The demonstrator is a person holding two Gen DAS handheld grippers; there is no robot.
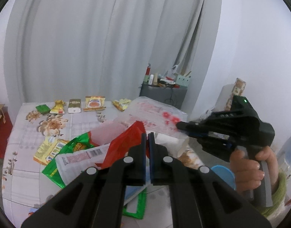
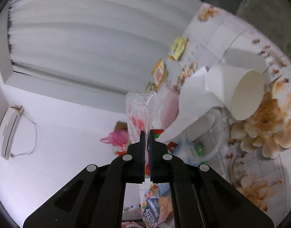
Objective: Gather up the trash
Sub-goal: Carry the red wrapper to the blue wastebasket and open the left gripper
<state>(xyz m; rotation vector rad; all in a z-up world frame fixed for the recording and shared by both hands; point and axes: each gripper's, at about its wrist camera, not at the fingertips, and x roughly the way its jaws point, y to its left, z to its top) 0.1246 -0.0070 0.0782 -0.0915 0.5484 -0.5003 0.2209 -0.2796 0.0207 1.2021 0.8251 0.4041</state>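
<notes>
My left gripper (image 1: 147, 135) is shut on a red wrapper (image 1: 124, 144) and holds it above the table. Next to it lie a green snack bag (image 1: 77, 148) and a white barcode wrapper (image 1: 80, 157). My right gripper (image 2: 147, 133) is shut on a clear plastic bag with red print (image 2: 138, 114); it also shows in the left wrist view (image 1: 180, 125), pinching the same bag (image 1: 153, 114) at its right edge. A white paper cup (image 2: 244, 95) lies on its side beside white paper (image 2: 194, 98) and a clear plastic cup (image 2: 212, 138).
The floral tablecloth (image 1: 50, 123) carries several snack packets along its far edge, among them a yellow one (image 1: 94, 103) and a green one (image 1: 42, 109). A grey cabinet (image 1: 162, 95) with clutter stands behind. A red bag (image 1: 1, 131) stands at the left. A blue lid (image 1: 223, 174) is near the hand.
</notes>
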